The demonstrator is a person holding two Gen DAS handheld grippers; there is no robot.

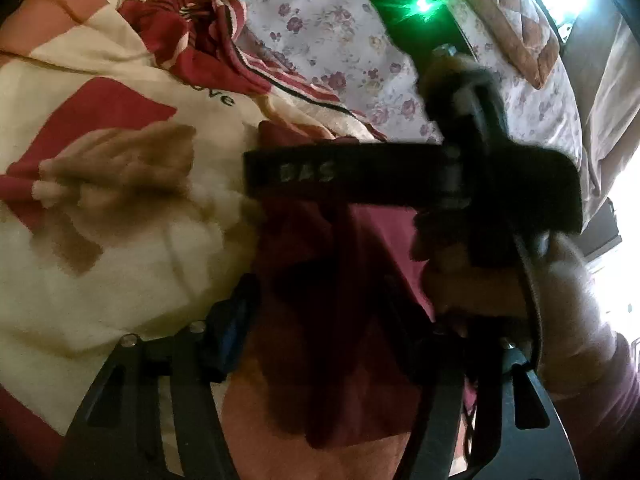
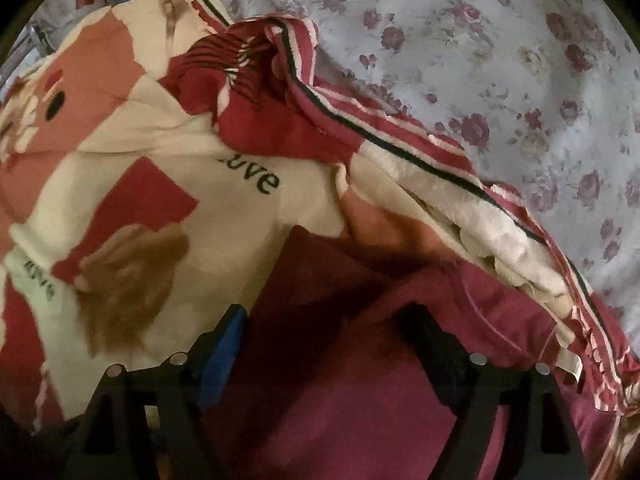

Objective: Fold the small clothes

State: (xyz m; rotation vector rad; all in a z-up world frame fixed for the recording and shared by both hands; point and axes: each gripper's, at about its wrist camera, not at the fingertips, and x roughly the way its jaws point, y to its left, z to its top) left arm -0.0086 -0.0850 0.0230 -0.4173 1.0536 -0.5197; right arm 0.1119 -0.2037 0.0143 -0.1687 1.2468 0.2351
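While both tongs (image 1: 320,320) (image 2: 320,344) gape over maroon garment (image 2: 340,400) | floral sheet (image 2: 500,80) flanks blanket's (image 2: 240,208) striped edge

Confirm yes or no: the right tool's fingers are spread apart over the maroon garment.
Yes, the right tool shows a wide gap, with the maroon garment lying between its fingers.

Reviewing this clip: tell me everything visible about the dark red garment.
The dark red garment is plain maroon soft knit cloth with a stitched seam, lying rumpled and not yet neatly folded on the cream-and-red blanket. It lies between the spread fingers of both the right gripper and the left gripper. Contact is unclear.
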